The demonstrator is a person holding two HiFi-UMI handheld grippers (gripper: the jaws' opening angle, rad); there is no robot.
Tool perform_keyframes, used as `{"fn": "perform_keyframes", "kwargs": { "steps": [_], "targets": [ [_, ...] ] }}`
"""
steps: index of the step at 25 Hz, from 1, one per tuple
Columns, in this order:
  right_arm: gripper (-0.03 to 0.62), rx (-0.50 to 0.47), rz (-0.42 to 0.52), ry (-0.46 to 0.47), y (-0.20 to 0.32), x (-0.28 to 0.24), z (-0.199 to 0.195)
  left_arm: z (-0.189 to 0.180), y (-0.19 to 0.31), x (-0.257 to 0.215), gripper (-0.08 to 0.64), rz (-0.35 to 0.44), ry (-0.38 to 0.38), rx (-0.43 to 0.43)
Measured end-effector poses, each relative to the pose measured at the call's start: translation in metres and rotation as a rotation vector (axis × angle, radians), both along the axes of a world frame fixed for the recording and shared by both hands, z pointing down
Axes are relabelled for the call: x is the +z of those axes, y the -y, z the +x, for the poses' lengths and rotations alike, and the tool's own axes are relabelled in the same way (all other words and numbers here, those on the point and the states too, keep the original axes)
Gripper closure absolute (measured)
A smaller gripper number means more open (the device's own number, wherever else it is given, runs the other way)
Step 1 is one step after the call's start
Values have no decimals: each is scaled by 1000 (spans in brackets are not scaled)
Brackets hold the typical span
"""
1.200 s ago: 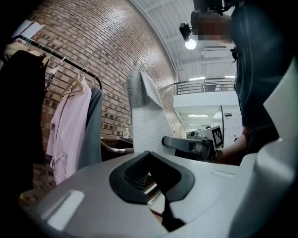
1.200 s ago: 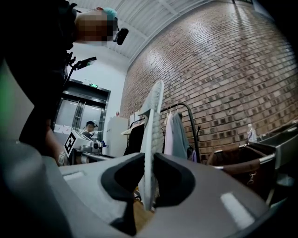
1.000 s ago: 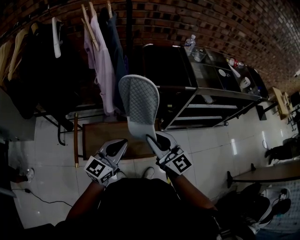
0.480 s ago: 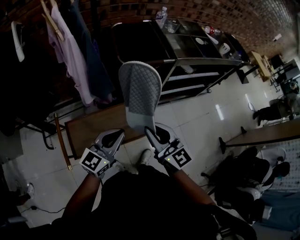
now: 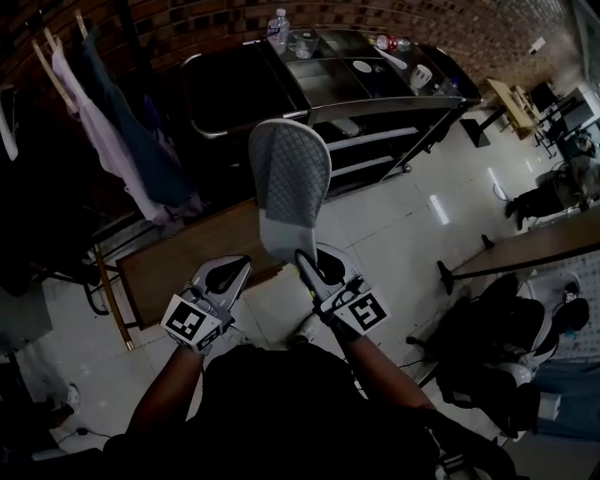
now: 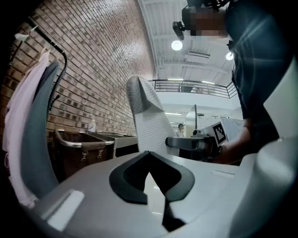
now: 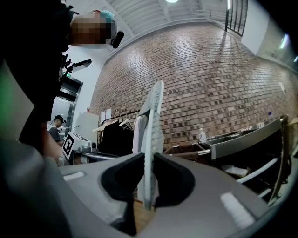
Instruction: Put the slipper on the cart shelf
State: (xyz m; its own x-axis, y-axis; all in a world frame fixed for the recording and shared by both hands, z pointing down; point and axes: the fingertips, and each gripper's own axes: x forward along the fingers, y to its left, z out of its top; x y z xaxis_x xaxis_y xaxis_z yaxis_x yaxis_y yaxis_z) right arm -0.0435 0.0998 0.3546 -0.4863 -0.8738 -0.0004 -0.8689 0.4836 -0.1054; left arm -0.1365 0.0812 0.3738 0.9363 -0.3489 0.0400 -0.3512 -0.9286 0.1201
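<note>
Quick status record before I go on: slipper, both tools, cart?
slipper: upright, quilted face toward the head view, lower end pinched in a tool
right tool: shut on slipper
left tool: shut, nothing between its jaws, beside the right tool
cart: ahead, beyond the slipper, shelves facing the person
cart top: bottle and small items
task: slipper not yet on a shelf

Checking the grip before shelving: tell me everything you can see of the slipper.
The slipper is pale grey, and its diamond-textured face is turned to the head camera. It stands upright, rounded end up, with its narrower lower end pinched between the right gripper's jaws. It is in the air, short of the cart. Nothing else touches it.
</note>
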Motion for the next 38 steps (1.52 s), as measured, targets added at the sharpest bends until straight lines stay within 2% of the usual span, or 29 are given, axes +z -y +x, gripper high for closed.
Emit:
{"fn": "perform_keyframes", "kwargs": {
  "steps": [4, 13, 18, 24, 38],
  "targets": [
    [531, 8, 18, 3, -7, -1, 55, 59, -12, -5, 560, 5, -3, 20],
    [531, 12, 16, 43, -33, 10, 174, 188, -42, -4, 560, 8, 50, 38],
    [531, 17, -2, 53, -42, 20, 229, 243, -59, -2, 559, 16, 61, 73],
    [531, 40, -8, 83, -48, 28, 264, 280, -70, 10, 558, -2, 92, 109],
    [531, 47, -36, 25, -12, 43, 293, 323, -25, 27, 560, -18, 43, 168]
  ]
}}
